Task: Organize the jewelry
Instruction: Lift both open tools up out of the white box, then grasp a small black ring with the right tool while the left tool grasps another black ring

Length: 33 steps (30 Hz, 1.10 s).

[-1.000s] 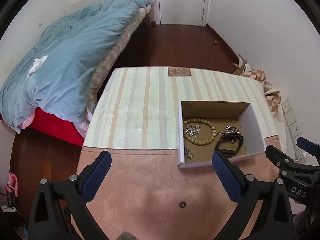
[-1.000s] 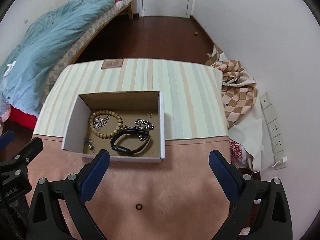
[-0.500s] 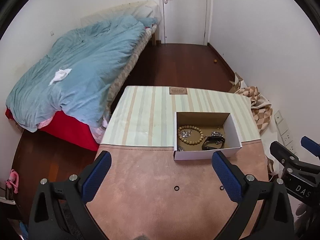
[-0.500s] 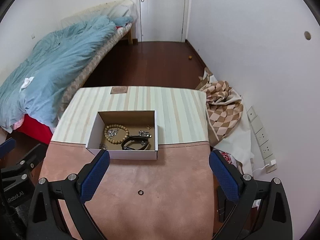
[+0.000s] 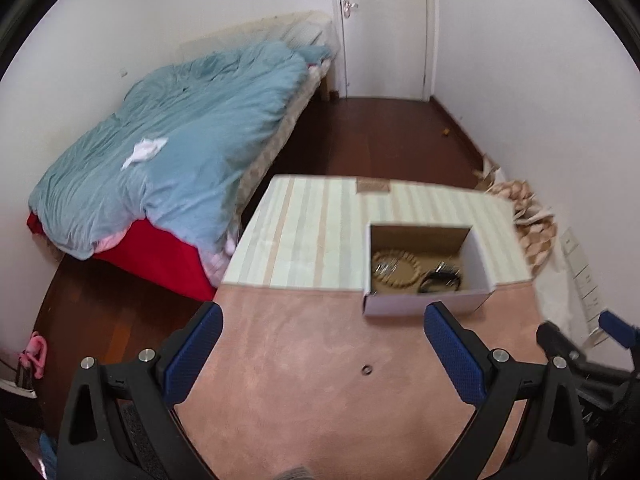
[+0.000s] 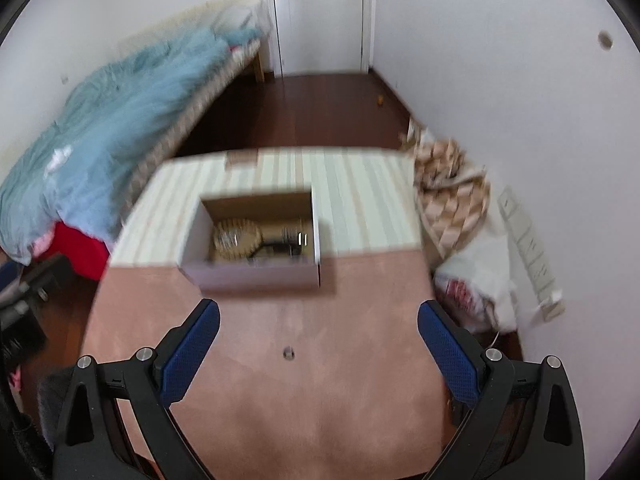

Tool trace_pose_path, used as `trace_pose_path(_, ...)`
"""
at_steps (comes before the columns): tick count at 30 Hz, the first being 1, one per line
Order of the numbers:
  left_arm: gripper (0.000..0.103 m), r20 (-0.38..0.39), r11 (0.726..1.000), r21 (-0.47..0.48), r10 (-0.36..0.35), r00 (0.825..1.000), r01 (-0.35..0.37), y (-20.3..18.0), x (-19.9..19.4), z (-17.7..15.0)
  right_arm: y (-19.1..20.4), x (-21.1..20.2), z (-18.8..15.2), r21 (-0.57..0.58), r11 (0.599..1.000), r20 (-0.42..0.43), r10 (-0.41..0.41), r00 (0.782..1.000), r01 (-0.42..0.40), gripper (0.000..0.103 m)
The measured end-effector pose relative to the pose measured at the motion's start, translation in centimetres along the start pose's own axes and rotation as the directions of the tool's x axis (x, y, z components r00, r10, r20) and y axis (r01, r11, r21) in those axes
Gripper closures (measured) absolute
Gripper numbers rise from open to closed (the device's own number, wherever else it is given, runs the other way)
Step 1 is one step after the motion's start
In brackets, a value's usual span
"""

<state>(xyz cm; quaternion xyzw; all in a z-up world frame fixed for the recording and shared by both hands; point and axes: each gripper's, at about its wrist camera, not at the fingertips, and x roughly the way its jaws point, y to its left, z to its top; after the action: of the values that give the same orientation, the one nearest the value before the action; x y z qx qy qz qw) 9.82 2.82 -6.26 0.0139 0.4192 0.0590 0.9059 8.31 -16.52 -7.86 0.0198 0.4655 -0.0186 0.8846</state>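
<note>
Two fisheye views look forward along handheld grippers over a table in a small bedroom. The near half of the table [image 5: 304, 364] is covered in pink suede-like material, the far half in a pale striped cloth [image 5: 316, 232].

An open cardboard box [image 5: 424, 306] sits where the two coverings meet, towards the right in the left wrist view and near the centre in the right wrist view. Inside it lie a wooden bead bracelet [image 5: 396, 270] with a small silver piece within its loop on the left, and a black band [image 5: 440, 280] on the right. Other small silver items in the box are too blurred to identify.

A single small dark ring [image 6: 288, 353] lies on the pink surface, near of the box and well apart from it.

The left gripper [image 5: 324, 354] has its blue-padded fingers spread wide and holds nothing. The right gripper [image 6: 318, 354] is likewise spread wide and empty, with the ring lying on the table between its fingers in that view. Both hover above the table, some way back from the box.

The task looks mostly done: most pieces are already in the box. The loose ring appears to be the one item left to put away. A bed with a blue duvet [image 5: 172, 148] stands at the left
</note>
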Motion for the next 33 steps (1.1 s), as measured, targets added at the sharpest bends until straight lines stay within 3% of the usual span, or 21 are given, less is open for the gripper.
trace_pose_path(1, 0.0, -0.015, 1.0, 0.003, 0.014, 1.0, -0.014, 0.0, 0.9, -0.7, -0.1, 1.4, -0.8, 0.003, 1.0, -0.023, 0.011, 1.0, -0.011, 0.004)
trace_pose_path(5, 0.0, -0.103, 0.996, 0.041, 0.086, 0.991, -0.082, -0.2, 5.6, -4.0, 0.1, 7.5, -4.3, 0.016, 0.999, -0.124, 0.054, 0.991, -0.052, 0.038)
trace_pose_path(7, 0.0, -0.146, 0.995, 0.045, 0.097, 0.984, -0.092, 0.0, 7.4, -5.2, 0.4, 10.0, -5.7, 0.027, 0.997, -0.155, 0.07, 0.985, -0.067, 0.043)
trace_pose_path(11, 0.0, -0.225, 0.992, 0.044, 0.127, 0.966, -0.12, 1.1, 10.4, -7.3, 1.4, 13.1, -7.6, 0.013, 0.998, -0.17, 0.069, 0.983, -0.068, 0.048)
trace_pose_path(16, 0.0, -0.274, 0.991, 0.034, 0.133, 0.953, -0.128, 1.9, 12.1, -8.3, 2.9, 14.6, -8.3, -0.034, 0.998, -0.15, 0.038, 0.988, -0.044, 0.064)
trace_pose_path(19, 0.0, -0.286, 0.992, 0.032, 0.125, 0.95, -0.121, 1.9, 12.7, -8.5, 3.9, 14.7, -8.3, -0.079, 0.997, -0.119, 0.0, 0.993, -0.009, 0.088)
trace_pose_path(23, 0.0, -0.296, 0.996, 0.025, 0.094, 0.951, -0.091, 1.5, 13.3, -8.5, 3.9, 14.6, -8.3, -0.088, 0.996, -0.115, 0.012, 0.993, -0.022, 0.09)
trace_pose_path(30, 0.001, -0.343, 0.998, 0.006, -0.063, 0.937, 0.069, -1.3, 15.5, -8.6, 1.2, 12.8, -7.5, -0.005, 1.0, -0.089, 0.019, 0.996, -0.019, 0.09)
trace_pose_path(33, 0.019, -0.348, 0.995, 0.03, -0.08, 0.934, 0.096, -2.7, 16.1, -8.8, 0.0, 12.5, -7.3, 0.023, 1.0, -0.09, 0.011, 0.996, -0.009, 0.09)
